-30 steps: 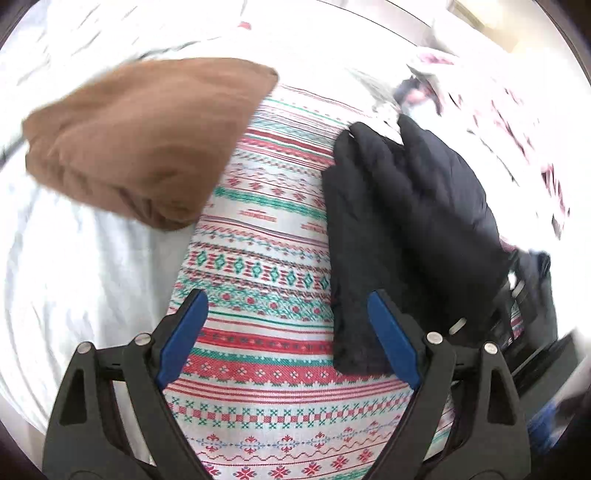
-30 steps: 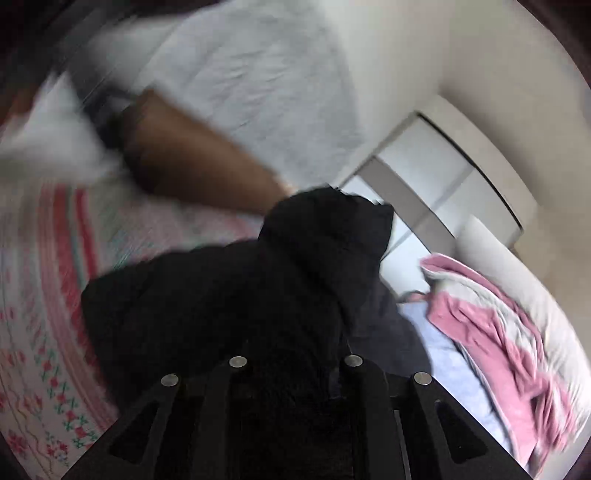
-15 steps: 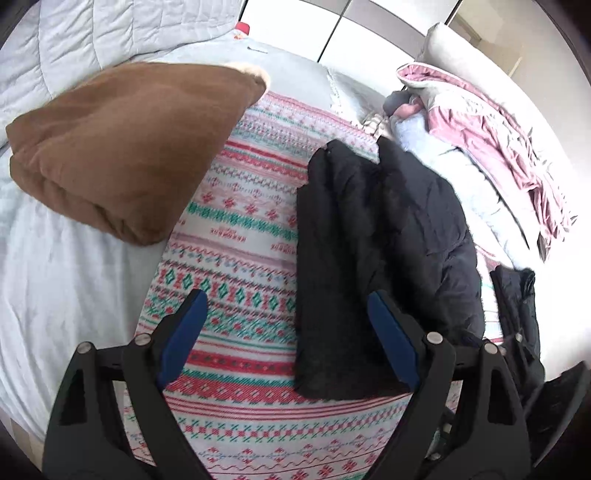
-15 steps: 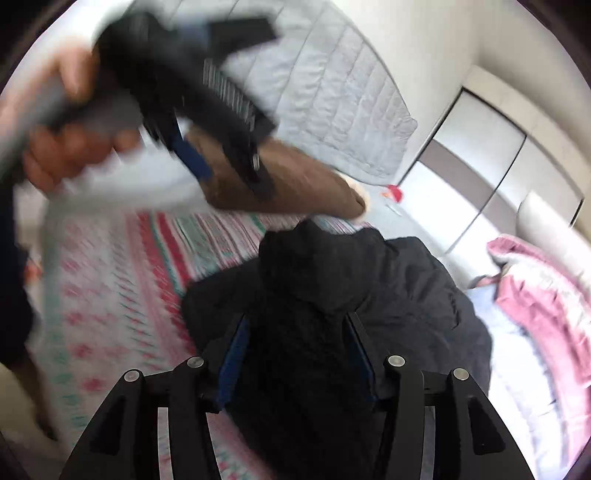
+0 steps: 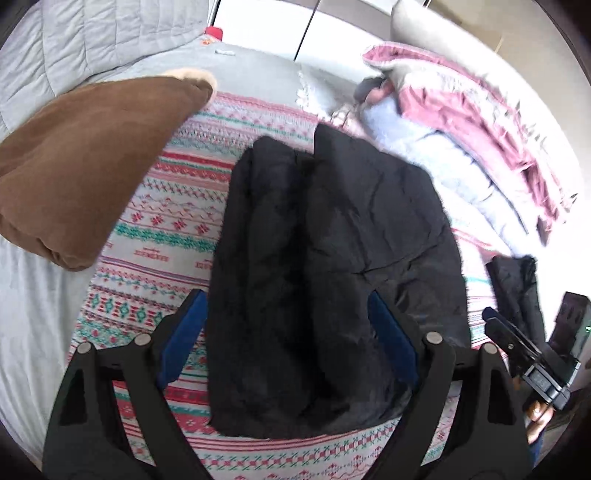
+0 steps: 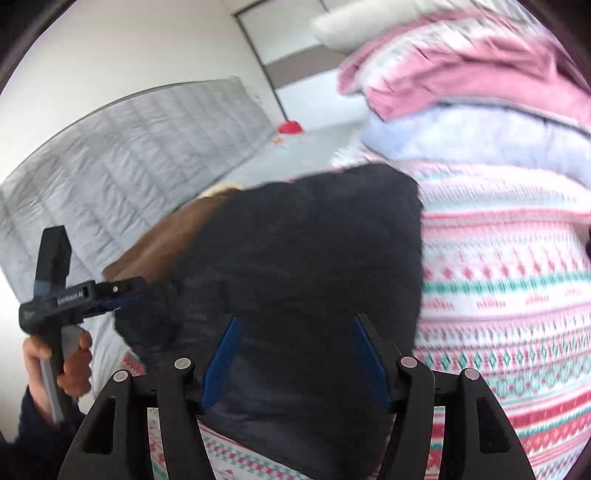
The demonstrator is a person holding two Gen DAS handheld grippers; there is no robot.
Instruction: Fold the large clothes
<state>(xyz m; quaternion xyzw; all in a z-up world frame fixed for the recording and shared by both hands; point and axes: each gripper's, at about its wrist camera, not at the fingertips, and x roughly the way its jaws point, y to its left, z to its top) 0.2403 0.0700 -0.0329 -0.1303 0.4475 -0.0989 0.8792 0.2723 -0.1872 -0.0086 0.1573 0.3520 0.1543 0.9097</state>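
A black padded jacket (image 5: 325, 251) lies folded lengthwise on a red, green and white patterned blanket (image 5: 166, 229). My left gripper (image 5: 288, 325) is open above the jacket's near end, which lies between its blue pads. In the right wrist view the same jacket (image 6: 295, 266) fills the middle. My right gripper (image 6: 295, 350) is open just over the jacket and holds nothing. The right gripper also shows at the right edge of the left wrist view (image 5: 532, 362), and the left gripper shows at the left of the right wrist view (image 6: 74, 295).
A folded brown garment (image 5: 88, 158) lies to the left on the grey bed sheet (image 5: 33, 295). A pile of pink and pale blue bedding (image 5: 461, 122) lies at the back right. A quilted grey headboard (image 6: 122, 147) and white wardrobe doors (image 5: 303, 26) stand behind.
My right gripper has opened and let go of the black jacket. My left gripper has moved right, over the jacket's near end. The jacket now lies flat on the blanket.
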